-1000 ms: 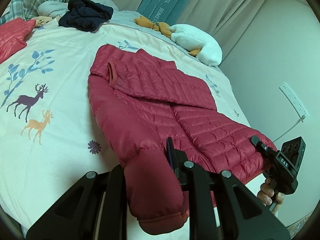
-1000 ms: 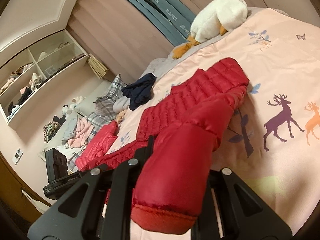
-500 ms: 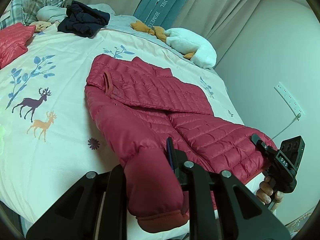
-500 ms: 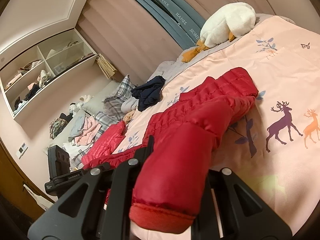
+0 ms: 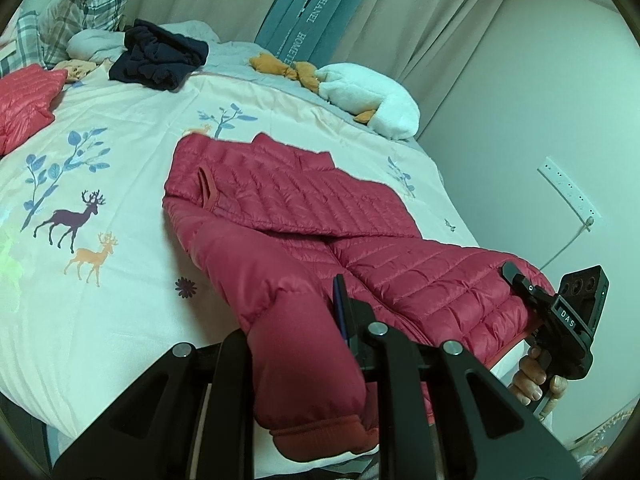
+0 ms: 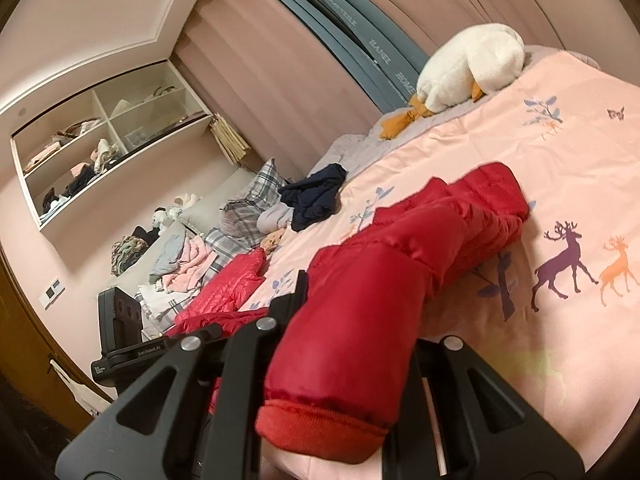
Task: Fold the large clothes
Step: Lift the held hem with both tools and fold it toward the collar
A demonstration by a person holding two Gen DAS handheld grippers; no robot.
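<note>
Gripping a sleeve cuff each, left gripper and right gripper jaws clamp red jacket, lying on bed.

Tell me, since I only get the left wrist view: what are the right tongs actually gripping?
Observer: The right tongs are shut on the red jacket's other sleeve, with its ribbed cuff nearest the camera.
Operator: Anything beyond the plaid pillows?
Observer: A heap of pink and grey clothes lies there.
Operator: And above that?
Observer: An open wall shelf holding more clothes.
</note>
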